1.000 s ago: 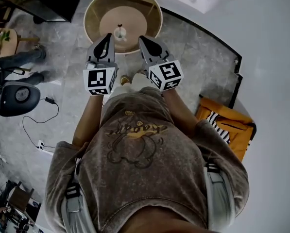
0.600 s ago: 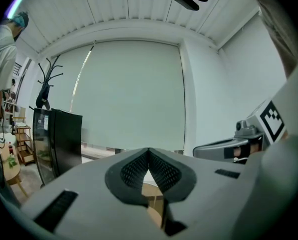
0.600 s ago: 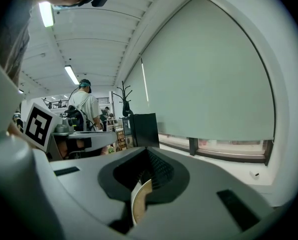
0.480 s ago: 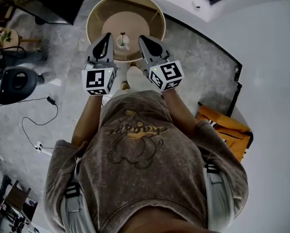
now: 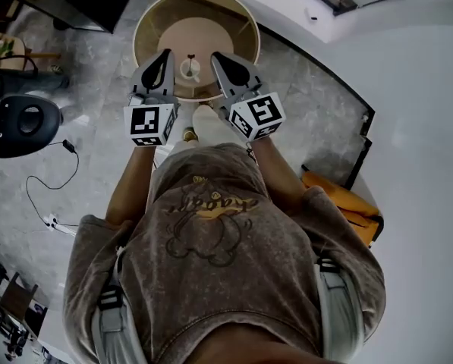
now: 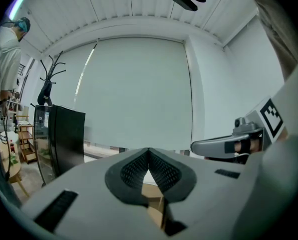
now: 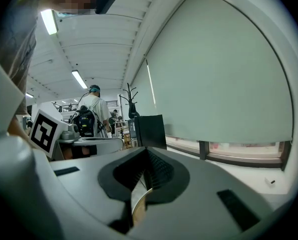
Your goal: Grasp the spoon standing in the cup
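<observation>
Grey marble floor (image 5: 302, 89) below, curved white wall (image 5: 423, 89) to the right; round tan table (image 5: 145, 17) far ahead, low rim all round; black cabinet (image 6: 64, 139) far left beside the blind-covered window; orange bag (image 5: 346, 205) near right against the wall; black round seat (image 5: 25, 123) on the left, with a thin cable (image 5: 55, 192) trailing nearer; left gripper (image 5: 166, 53) and right gripper (image 5: 215, 56) held side by side over the table's near edge, both with jaws pressed together on nothing; small white cup (image 5: 190, 69) near the table's middle, seen between the two grippers, touched by neither; dark spoon (image 5: 190, 57) upright in it.
</observation>
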`<state>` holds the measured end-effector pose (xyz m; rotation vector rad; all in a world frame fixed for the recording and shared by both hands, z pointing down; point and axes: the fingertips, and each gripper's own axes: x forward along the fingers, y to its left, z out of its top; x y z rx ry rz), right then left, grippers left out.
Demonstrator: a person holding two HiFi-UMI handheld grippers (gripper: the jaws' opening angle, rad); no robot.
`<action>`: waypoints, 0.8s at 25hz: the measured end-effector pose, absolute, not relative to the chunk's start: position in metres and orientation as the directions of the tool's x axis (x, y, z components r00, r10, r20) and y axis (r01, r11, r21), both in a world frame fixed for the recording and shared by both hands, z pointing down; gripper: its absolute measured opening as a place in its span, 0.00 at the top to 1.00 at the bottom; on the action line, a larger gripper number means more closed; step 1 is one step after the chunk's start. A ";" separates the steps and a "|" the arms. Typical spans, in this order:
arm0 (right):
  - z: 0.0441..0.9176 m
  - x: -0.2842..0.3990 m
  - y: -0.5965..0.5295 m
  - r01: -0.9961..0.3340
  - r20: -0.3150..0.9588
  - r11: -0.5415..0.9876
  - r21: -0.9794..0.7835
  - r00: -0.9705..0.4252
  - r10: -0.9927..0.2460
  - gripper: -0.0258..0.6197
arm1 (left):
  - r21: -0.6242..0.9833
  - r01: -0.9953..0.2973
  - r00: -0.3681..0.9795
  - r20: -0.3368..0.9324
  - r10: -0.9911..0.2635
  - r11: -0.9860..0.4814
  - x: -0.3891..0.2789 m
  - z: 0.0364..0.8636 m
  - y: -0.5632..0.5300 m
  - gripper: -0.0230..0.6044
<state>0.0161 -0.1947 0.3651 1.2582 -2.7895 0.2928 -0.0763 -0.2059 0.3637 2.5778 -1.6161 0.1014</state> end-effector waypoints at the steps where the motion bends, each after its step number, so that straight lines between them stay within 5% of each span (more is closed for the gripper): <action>1: 0.367 0.015 -0.197 -0.745 0.141 0.652 -0.143 -0.667 -0.732 0.93 | 0.049 -0.900 0.435 0.108 -0.894 -0.432 -0.076 0.366 -0.209 0.95; 20: 0.457 0.013 -0.260 -0.774 0.166 0.621 -0.120 -0.633 -0.756 0.93 | 0.081 -0.908 0.419 0.152 -0.895 -0.412 -0.085 0.462 -0.263 0.95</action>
